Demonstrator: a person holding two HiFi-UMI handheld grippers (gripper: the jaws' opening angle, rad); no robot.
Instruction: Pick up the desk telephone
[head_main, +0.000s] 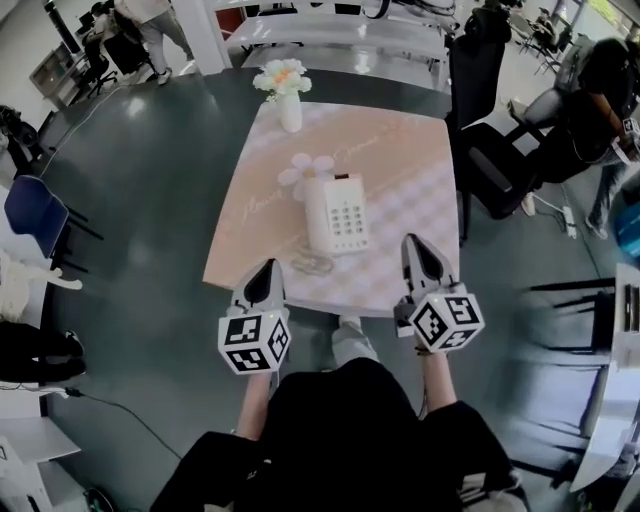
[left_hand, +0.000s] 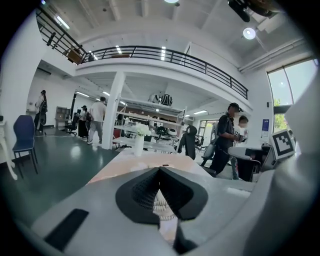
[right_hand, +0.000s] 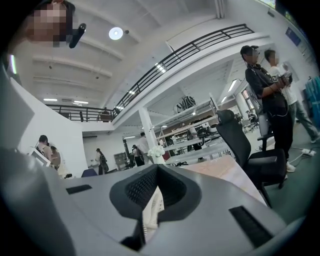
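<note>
The desk telephone (head_main: 337, 215) lies flat on the counter (head_main: 410, 150), in the near half and roughly centred, with its keypad facing up. It is a white, rectangular, hard plastic body with rounded corners. The handset (head_main: 317, 215) appears to rest along its left side. A pale coiled cord (head_main: 312, 264) lies in loose loops at its near left corner, close to the counter edge. Hazard: the smooth shell offers little friction, so a narrow or off-centre pinch is likely to slip or tilt the body. Hazard: the handset is probably unsecured, so a lift by the base alone may drop it and leave it swinging on the cord. Hazard: the springy cord can snag a gripper tip. A pink patterned cloth covers the counter and may drag with the telephone if a jaw catches it. A white flower-shaped flat piece (head_main: 305, 172) touches or sits just beside the far left corner. A slim white vase (head_main: 290, 112) of pale flowers stands well beyond it and would topple under an overshoot. The left gripper (head_main: 268, 264) and the right gripper (head_main: 415, 242) hover over the near counter edge, one on each side of the telephone. Both have their jaws pressed together and hold nothing. Neither can seat on the telephone until its jaws spread.
</note>
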